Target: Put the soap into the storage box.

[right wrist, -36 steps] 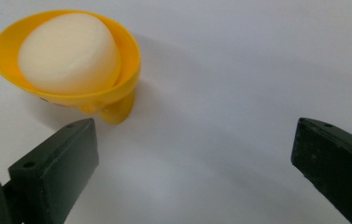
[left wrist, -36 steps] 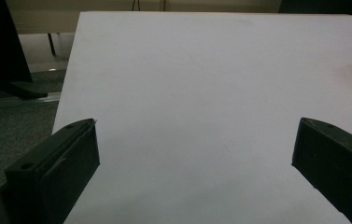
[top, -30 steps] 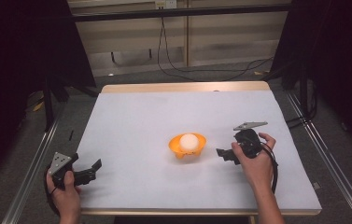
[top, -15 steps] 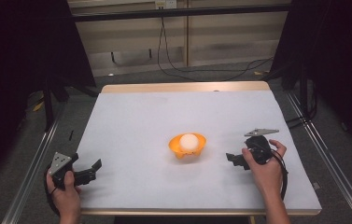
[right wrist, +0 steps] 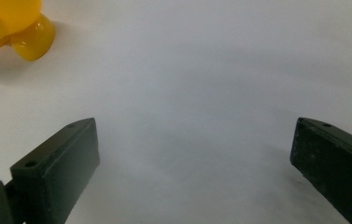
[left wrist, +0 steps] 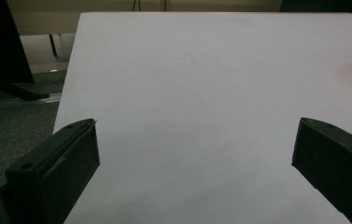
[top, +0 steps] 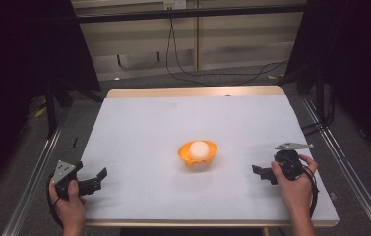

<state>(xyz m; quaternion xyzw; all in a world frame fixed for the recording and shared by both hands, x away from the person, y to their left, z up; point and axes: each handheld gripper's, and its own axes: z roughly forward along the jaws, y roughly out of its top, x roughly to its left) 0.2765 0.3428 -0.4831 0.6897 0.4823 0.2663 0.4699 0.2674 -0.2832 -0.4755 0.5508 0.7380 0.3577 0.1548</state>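
Observation:
An orange bowl (top: 197, 157) sits near the middle of the white table (top: 173, 118) with a white ball (top: 199, 148) resting in it. My right gripper (top: 263, 174) is low over the table to the right of the bowl, jaws wide open and nothing between them. In the right gripper view the bowl's yellow-orange edge (right wrist: 12, 25) shows at the upper left, well beyond the open gripper (right wrist: 194, 154). My left gripper (top: 97, 178) lies near the table's front left corner, open and empty. Its own view has the gripper (left wrist: 194, 154) over bare white tabletop.
Metal rails (top: 33, 177) run along both sides of the table. Dark stands and black cables (top: 193, 73) lie on the floor beyond the far edge. The table's left edge (left wrist: 68, 79) drops to grey floor in the left gripper view.
My right gripper has drawn back from the bowl, moving right and toward the front edge of the table. The left gripper has stayed in place.

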